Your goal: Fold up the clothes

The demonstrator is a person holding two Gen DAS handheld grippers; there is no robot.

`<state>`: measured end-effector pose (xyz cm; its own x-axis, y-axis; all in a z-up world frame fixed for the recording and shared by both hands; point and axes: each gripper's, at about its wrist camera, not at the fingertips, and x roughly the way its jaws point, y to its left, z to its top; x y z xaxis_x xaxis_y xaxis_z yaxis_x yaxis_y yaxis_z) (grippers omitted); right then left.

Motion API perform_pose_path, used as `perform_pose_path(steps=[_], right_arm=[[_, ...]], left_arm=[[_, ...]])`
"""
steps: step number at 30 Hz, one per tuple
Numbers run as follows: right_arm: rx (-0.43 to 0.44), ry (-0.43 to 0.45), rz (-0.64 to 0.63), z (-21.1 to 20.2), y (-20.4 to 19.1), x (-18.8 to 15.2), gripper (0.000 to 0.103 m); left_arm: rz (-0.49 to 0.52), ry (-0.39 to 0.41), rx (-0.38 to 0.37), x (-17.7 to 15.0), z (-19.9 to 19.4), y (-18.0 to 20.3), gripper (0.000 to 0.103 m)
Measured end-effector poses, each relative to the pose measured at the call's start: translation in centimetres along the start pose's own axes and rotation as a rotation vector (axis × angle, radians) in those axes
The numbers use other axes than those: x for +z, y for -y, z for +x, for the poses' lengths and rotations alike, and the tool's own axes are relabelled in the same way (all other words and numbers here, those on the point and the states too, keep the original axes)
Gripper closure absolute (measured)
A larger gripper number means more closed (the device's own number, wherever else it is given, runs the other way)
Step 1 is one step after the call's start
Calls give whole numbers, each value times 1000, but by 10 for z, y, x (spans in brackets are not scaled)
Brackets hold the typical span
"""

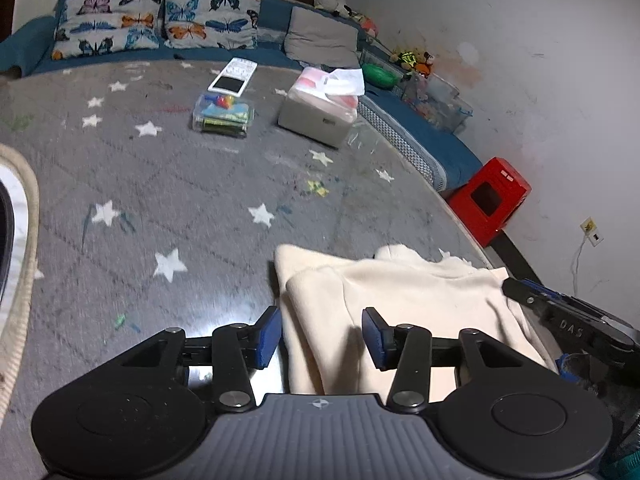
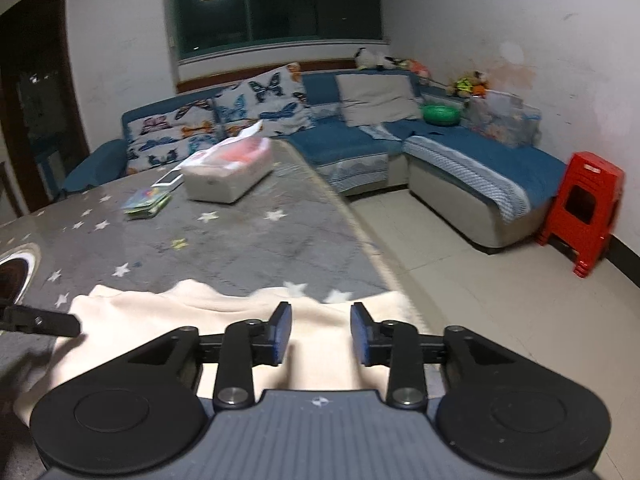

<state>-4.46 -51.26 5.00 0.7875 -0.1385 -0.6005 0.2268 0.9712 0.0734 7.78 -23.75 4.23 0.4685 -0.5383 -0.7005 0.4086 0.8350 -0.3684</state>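
Between the parted blue pads of the left gripper [image 1: 322,336], spread wide and holding nothing, lies the near left edge of a cream garment [image 1: 400,300], partly folded on a grey star-patterned counter [image 1: 160,184]. The right gripper [image 2: 320,332], equally wide and unloaded, hovers over the same cloth [image 2: 224,320] near the counter's right edge, where pale floor [image 2: 460,280] begins. Each gripper's dark fingertip intrudes on the other's view, placing the pair side by side with the garment's long axis running across them. Both sit close to the fabric's near hem; the left looks nearer a layered fold. Beyond, a tissue box [image 1: 318,114] and sofa [image 2: 352,148] stand well apart.
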Motion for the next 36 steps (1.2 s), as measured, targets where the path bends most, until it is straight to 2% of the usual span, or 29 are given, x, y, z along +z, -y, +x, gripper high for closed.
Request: perform_pose_path(steps=[10, 15, 22, 27, 36], right_arm=[[14, -59, -15, 30, -19, -5, 68], [6, -61, -32, 30, -20, -5, 65], [73, -28, -75, 17, -42, 1, 64], [129, -32, -111, 23, -71, 4, 63], [116, -46, -141, 42, -93, 1, 61]], left_arm=[[58, -4, 52, 4, 14, 9, 54], [65, -10, 65, 3, 18, 8, 54], [69, -4, 70, 0, 14, 8, 49], [81, 11, 75, -4, 6, 7, 44], [83, 32, 85, -10, -9, 1, 40]])
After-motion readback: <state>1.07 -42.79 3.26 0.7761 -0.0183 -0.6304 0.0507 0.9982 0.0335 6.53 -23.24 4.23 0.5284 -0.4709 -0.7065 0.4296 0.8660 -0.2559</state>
